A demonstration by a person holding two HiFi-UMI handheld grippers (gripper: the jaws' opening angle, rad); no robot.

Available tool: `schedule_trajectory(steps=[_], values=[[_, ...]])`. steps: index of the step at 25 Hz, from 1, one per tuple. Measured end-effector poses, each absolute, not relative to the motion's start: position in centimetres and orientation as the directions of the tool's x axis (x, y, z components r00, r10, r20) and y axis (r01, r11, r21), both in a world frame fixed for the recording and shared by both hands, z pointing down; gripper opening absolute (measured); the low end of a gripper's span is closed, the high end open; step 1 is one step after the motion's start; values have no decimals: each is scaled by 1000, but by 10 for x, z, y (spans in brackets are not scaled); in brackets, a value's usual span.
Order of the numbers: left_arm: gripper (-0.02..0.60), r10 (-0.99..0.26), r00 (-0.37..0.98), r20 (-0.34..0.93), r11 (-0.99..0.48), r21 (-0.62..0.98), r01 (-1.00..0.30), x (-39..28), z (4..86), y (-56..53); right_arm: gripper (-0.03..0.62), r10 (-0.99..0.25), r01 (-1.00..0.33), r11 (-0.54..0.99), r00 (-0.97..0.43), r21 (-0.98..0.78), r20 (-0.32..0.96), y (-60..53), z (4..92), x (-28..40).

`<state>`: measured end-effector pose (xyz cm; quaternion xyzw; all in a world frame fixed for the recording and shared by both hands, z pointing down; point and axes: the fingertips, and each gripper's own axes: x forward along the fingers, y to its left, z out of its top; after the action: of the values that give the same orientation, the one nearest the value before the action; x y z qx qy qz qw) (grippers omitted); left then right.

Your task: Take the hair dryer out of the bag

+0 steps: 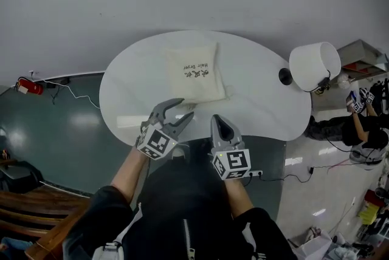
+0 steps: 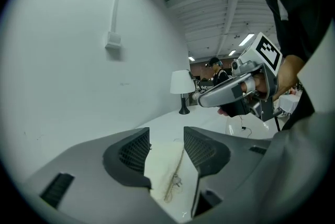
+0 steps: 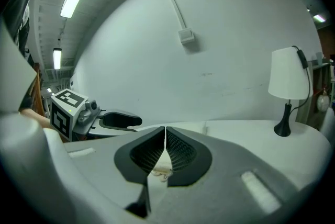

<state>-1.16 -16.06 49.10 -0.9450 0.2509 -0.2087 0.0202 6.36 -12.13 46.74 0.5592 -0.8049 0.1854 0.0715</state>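
1. White oval table stands against a pale wall. A cream cloth bag lies flat near its middle, with dark print on its upper face.
2. Hair dryer: not seen in any view. Only the bag shows.
3. Left gripper: jaws wide apart, nothing pressed between them. It hovers over the near edge of the table, tips pointing at the bag's near-left corner, close to it but apart.
4. In the left gripper view, the bag's cloth fills the gap between the open jaws. A thin drawstring with a small knot or toggle lies along it. The pads touch neither.
5. Right gripper: jaws closed tip to tip. It sits at the near table edge, just right of the left gripper and nearer the person than the bag.
6. In the right gripper view, a scrap of pale cloth or cord shows below the closed tips. I cannot tell whether it is pinched.
7. Lamp with a white shade stands at the right end of the table, well apart from the bag.
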Motion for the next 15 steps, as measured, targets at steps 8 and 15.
schedule_trajectory(steps=[8,15], values=[[199,-424,792,440,-906,-195,-377,0,510,-180,5,-864,-923,318,-375,-215,335,-138,472,63],[201,-398,776,489,-918,-216,-334,11,530,-187,5,-864,-929,293,-358,-225,355,-136,482,75]])
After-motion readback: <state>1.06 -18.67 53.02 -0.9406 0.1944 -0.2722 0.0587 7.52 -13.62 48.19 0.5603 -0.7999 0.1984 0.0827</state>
